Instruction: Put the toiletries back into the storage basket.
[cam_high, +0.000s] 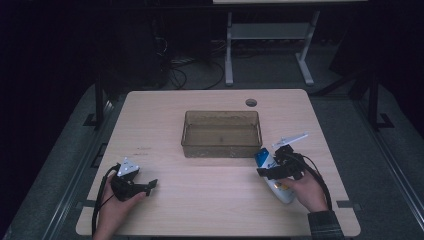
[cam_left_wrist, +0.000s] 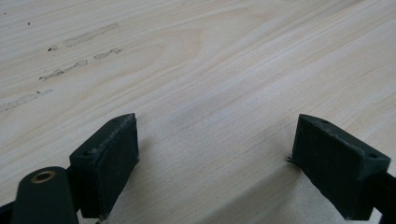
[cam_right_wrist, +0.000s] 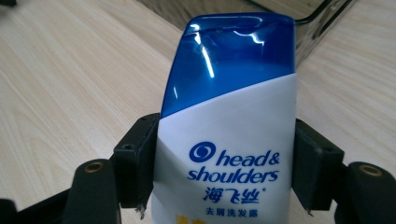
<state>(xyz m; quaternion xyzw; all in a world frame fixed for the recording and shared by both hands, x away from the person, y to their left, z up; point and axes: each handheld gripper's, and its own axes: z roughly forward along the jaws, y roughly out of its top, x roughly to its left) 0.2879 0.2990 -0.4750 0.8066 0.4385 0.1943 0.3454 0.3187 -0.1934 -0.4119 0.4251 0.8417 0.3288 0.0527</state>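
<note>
A white shampoo bottle (cam_high: 274, 176) with a blue cap (cam_right_wrist: 233, 60) is clamped between the jaws of my right gripper (cam_high: 267, 171), near the table's right front. In the right gripper view both pads (cam_right_wrist: 137, 158) press on the bottle's (cam_right_wrist: 229, 163) white sides and the cap points toward the bin. My left gripper (cam_high: 150, 186) rests at the table's left front, held by a hand. Its jaws stand wide apart (cam_left_wrist: 217, 158) over bare wood with nothing between them.
A clear brownish plastic bin (cam_high: 221, 133) stands in the middle of the light wooden table (cam_high: 200, 200), just left of and beyond the bottle. A round cable hole (cam_high: 251, 102) lies near the far edge. Dark floor, cables and table legs lie beyond.
</note>
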